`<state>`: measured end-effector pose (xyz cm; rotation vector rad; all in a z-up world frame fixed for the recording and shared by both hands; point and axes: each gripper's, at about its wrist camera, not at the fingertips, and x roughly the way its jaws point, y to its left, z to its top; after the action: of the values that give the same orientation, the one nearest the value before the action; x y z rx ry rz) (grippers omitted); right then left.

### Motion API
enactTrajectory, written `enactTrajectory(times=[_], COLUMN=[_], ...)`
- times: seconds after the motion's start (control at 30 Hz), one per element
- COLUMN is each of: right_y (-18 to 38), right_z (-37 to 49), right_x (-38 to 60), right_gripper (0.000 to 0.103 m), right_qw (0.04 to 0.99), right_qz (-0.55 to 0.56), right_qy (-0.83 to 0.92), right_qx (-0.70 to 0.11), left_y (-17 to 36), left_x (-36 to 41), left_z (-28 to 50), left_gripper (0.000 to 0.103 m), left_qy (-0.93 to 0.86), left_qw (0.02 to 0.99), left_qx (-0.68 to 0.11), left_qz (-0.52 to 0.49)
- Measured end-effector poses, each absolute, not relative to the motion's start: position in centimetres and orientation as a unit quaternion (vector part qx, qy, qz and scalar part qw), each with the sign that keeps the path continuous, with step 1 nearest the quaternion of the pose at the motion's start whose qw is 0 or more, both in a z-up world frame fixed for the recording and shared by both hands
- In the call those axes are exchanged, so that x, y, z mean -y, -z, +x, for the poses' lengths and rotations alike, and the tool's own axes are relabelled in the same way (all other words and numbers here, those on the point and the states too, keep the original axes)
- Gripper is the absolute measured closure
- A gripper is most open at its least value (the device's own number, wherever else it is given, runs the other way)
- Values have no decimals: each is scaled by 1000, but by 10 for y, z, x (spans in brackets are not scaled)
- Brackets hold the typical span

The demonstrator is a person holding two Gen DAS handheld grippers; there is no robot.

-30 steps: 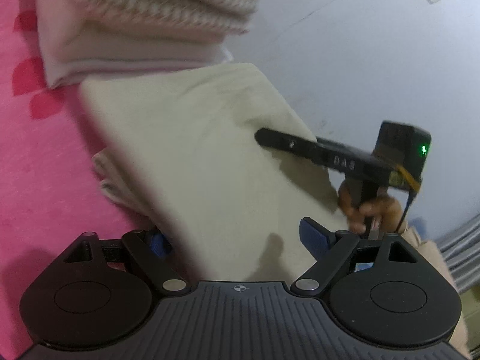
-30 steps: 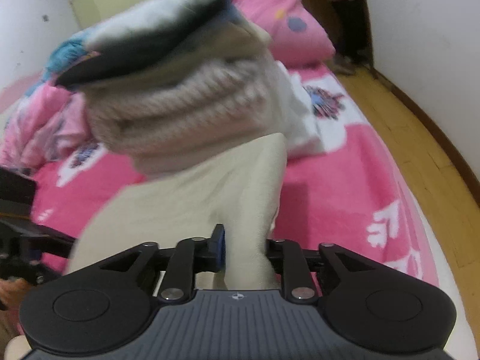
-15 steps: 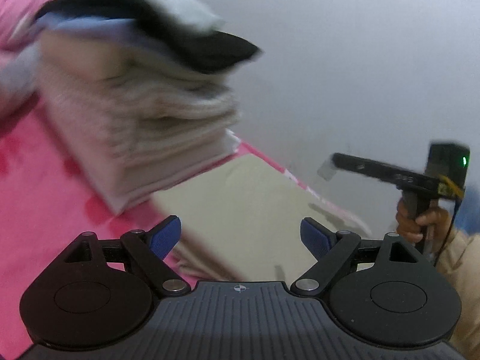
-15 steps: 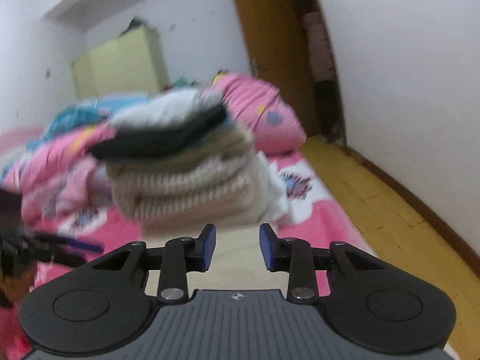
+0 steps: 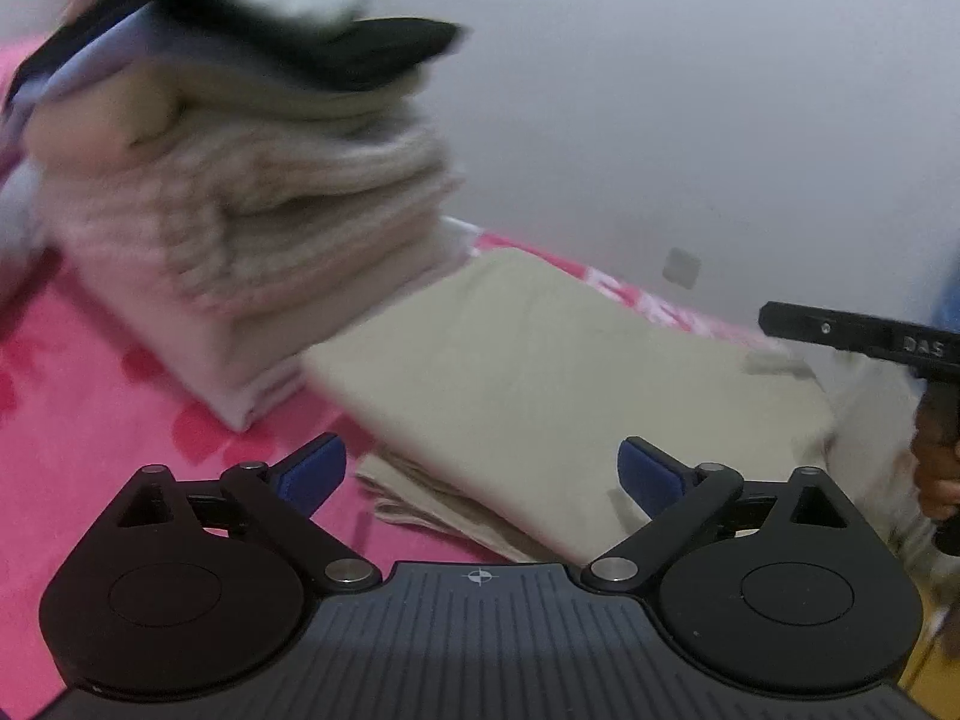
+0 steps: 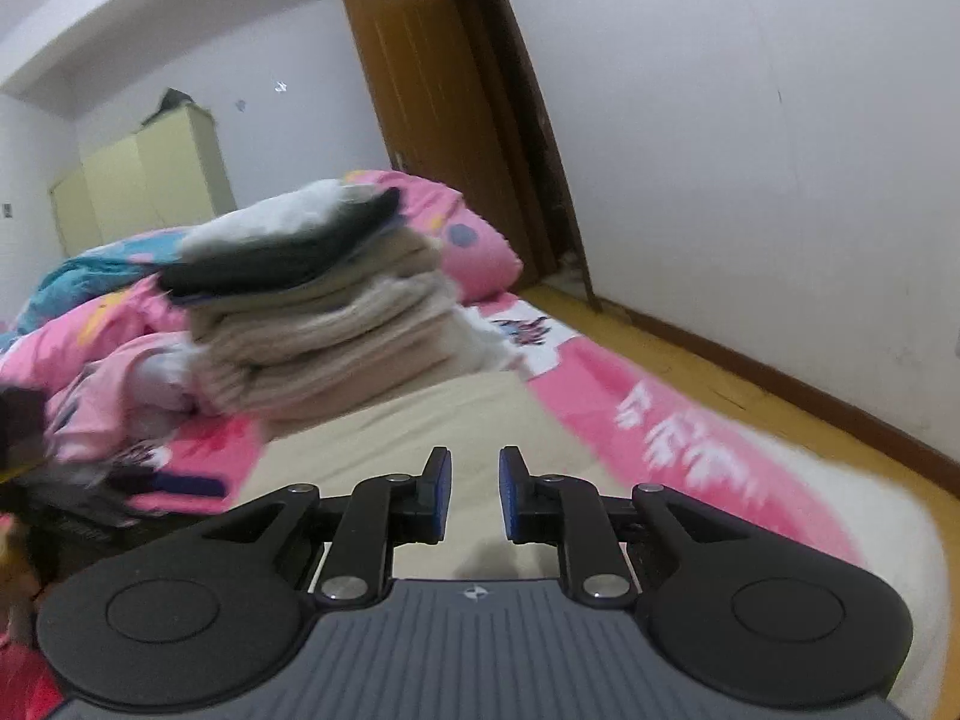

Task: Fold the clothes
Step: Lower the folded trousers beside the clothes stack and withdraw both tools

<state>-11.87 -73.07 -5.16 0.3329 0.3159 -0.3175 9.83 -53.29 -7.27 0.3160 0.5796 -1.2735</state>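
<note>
A folded beige garment [image 5: 540,372] lies flat on the pink bed sheet [image 5: 90,420]; it also shows in the right wrist view [image 6: 456,438]. My left gripper [image 5: 480,474] is open wide and empty, just above the garment's near edge. My right gripper [image 6: 471,492] is open with a narrow gap and holds nothing above the garment. The right gripper's body also shows at the right of the left wrist view [image 5: 864,342]. A tall stack of folded clothes [image 5: 240,180] stands beside the beige garment, topped by black and grey pieces [image 6: 288,252].
A pink pillow [image 6: 474,246] and crumpled pink and blue bedding [image 6: 78,324] lie behind the stack. A wooden door [image 6: 456,138], a yellow wardrobe [image 6: 144,180] and wooden floor [image 6: 750,396] are to the right of the bed. A white wall [image 5: 690,90] is close behind.
Both grippers let go of the beige garment, which now lies flat on the bed. Both have drawn back and lifted; the right jaws opened a little, the left opened wide.
</note>
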Motion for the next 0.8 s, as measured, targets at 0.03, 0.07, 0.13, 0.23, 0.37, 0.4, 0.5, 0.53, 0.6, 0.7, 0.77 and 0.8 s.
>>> enactTrajectory(times=[0.03, 0.07, 0.13, 0.23, 0.37, 0.4, 0.5, 0.53, 0.6, 0.7, 0.77, 0.8], right_y=[65, 81, 96, 74, 65, 71, 96, 97, 80, 64, 58, 56], right_z=[-117, -113, -110, -111, -123, -121, -113, -113, -122, -145, -160, -164], right_x=[720, 709, 688, 661, 627, 623, 620, 619, 616, 603, 590, 584], right_gripper=[81, 81, 81, 80, 81, 81, 80, 80, 80, 70, 59, 57], right_qw=[960, 959, 961, 959, 975, 975, 973, 972, 969, 966, 961, 956], right_qz=[149, 126, 61, 23, 35, 38, 52, 60, 82, 104, 117, 126], right_qy=[167, 180, 208, 232, 185, 177, 174, 176, 186, 192, 202, 210], right_qx=[-169, -182, -174, -163, -122, -126, -143, -145, -139, -139, -151, -162], left_y=[79, 86, 89, 74, 64, 69, 80, 79, 73, 40, 16, 6], left_x=[537, 540, 543, 532, 534, 542, 561, 558, 550, 520, 497, 487], left_z=[92, 85, 83, 85, 80, 80, 82, 84, 86, 78, 69, 63], left_gripper=[3, 1, 1, 4, 1, 1, 0, 0, 1, 1, 0, 0], left_qy=[581, 577, 576, 576, 584, 582, 571, 566, 556, 546, 545, 545], left_qw=[753, 752, 755, 761, 770, 766, 755, 759, 767, 785, 791, 792], left_qx=[-262, -257, -257, -253, -203, -221, -270, -278, -286, -262, -250, -250], left_qz=[165, 185, 180, 157, 156, 164, 175, 164, 146, 131, 120, 117])
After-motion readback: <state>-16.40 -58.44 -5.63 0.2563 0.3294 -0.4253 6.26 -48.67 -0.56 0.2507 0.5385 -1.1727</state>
